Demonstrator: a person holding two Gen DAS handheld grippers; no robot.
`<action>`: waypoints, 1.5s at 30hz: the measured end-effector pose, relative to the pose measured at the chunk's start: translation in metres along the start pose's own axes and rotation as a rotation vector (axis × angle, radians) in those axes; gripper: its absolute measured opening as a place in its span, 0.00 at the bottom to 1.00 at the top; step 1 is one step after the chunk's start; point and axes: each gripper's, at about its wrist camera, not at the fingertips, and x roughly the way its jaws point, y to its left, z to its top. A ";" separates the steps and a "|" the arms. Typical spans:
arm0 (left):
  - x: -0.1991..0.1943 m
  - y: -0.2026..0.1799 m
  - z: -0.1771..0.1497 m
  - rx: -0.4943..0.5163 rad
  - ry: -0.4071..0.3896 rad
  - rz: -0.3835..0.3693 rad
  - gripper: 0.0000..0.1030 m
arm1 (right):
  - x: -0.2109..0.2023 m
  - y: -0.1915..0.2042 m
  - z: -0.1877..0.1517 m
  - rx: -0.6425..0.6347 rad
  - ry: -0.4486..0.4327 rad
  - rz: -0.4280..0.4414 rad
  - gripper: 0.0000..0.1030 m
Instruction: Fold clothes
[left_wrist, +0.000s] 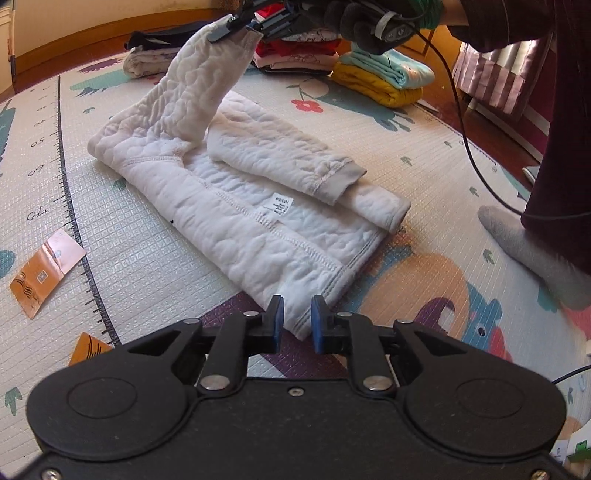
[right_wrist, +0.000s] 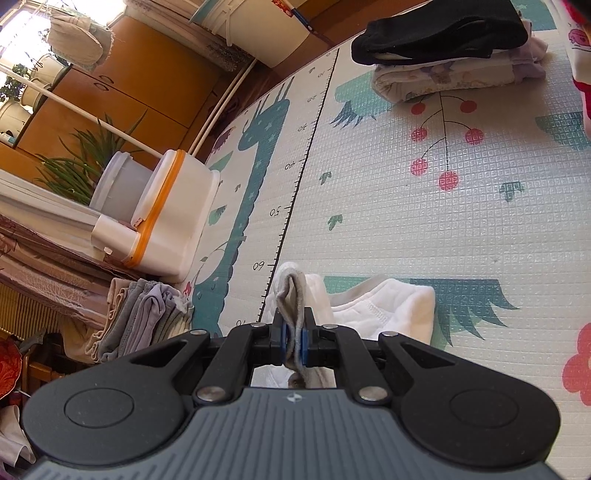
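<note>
On a patterned play mat (left_wrist: 155, 258), seen from the left wrist camera, a white quilted top (left_wrist: 236, 206) lies partly folded, one sleeve (left_wrist: 291, 166) laid across its body and ending in a gray cuff. The left gripper (left_wrist: 297, 325) hovers just above the garment's near hem, its blue-padded jaws parted with nothing between them. The other sleeve (left_wrist: 199, 96) is lifted off the mat, its cuff clamped by the right gripper (left_wrist: 240, 27), which a gloved hand (left_wrist: 354, 22) holds at the top of the view. Behind the top sit stacks of folded clothes (left_wrist: 380, 79) in yellow, mint, red and white. Two orange cards (left_wrist: 44, 273) lie on the mat to the left, and a foot in a gray sock (left_wrist: 532, 251) rests on the mat at right.

From the right wrist camera, the right gripper (right_wrist: 294, 341) has its jaws closed on the gray cuff (right_wrist: 293, 295), which stands up between the blue pads. White quilted fabric of the top (right_wrist: 384, 306) lies just beyond the fingers, over the mat's (right_wrist: 369, 166) ruler markings and cherry print. A pile with a black garment (right_wrist: 439, 33) on top sits at the mat's far edge. At left, off the mat, are a white storage box with an orange band (right_wrist: 170, 214), a green plant (right_wrist: 88, 162) and a heap of folded cloths (right_wrist: 140, 317).
</note>
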 end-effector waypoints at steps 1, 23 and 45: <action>0.008 -0.002 0.001 -0.005 0.001 -0.002 0.14 | 0.000 0.000 0.000 -0.001 0.000 0.001 0.09; 0.034 -0.039 0.002 0.089 -0.012 0.174 0.16 | 0.004 0.009 -0.006 -0.030 0.017 0.003 0.09; 0.041 -0.007 0.009 0.296 0.040 0.053 0.16 | 0.005 0.009 -0.006 -0.051 0.028 0.003 0.09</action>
